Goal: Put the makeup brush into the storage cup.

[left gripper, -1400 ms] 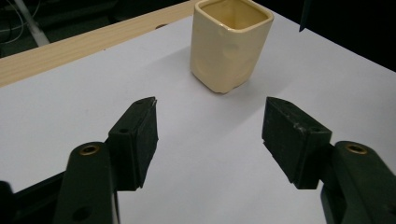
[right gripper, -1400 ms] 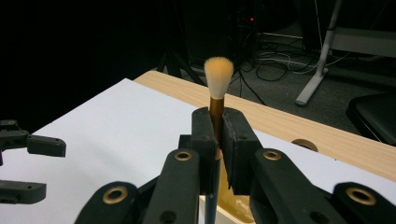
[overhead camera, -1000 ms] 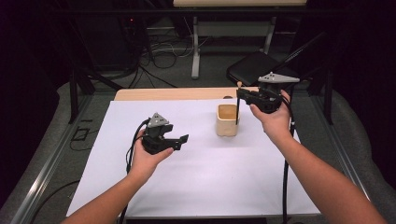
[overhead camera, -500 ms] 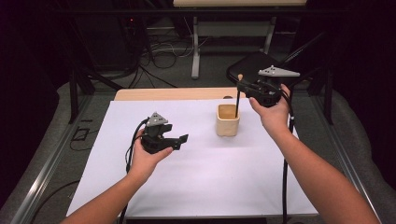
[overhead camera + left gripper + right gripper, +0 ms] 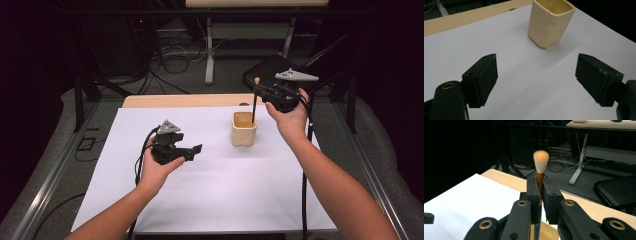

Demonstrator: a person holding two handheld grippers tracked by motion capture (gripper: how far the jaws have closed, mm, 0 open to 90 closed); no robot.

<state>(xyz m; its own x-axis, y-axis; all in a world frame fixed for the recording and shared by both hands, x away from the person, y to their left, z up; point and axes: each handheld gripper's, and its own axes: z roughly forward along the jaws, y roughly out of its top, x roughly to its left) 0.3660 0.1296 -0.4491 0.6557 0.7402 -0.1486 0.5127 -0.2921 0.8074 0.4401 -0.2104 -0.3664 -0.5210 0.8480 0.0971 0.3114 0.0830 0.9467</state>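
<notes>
**Tongs on the right hold a brush above the cup**

Right tongs (image 5: 256,94) are closed tightly on a makeup brush (image 5: 540,172); in the right gripper view the golden handle is pinched between the two black jaws and the soft bristles point up. In the high view the dark lower end of the handle goes down into the cream ceramic cup (image 5: 244,129), which stands on the white sheet (image 5: 210,195) covering the counter (image 5: 190,100). I judge the brush is kept upright so that it passes straight through the narrow square mouth and does not push the cup over.

Left tongs (image 5: 195,151) are wide open with nothing between them; their jaws have just been opening further. They hover above the sheet, well apart from the cup, and the left gripper view looks straight at the cup's side (image 5: 550,23). Probably this hand waits there with jaws spread, ready to steady the cup if it starts to tip, because the cup is light and stands free.
</notes>
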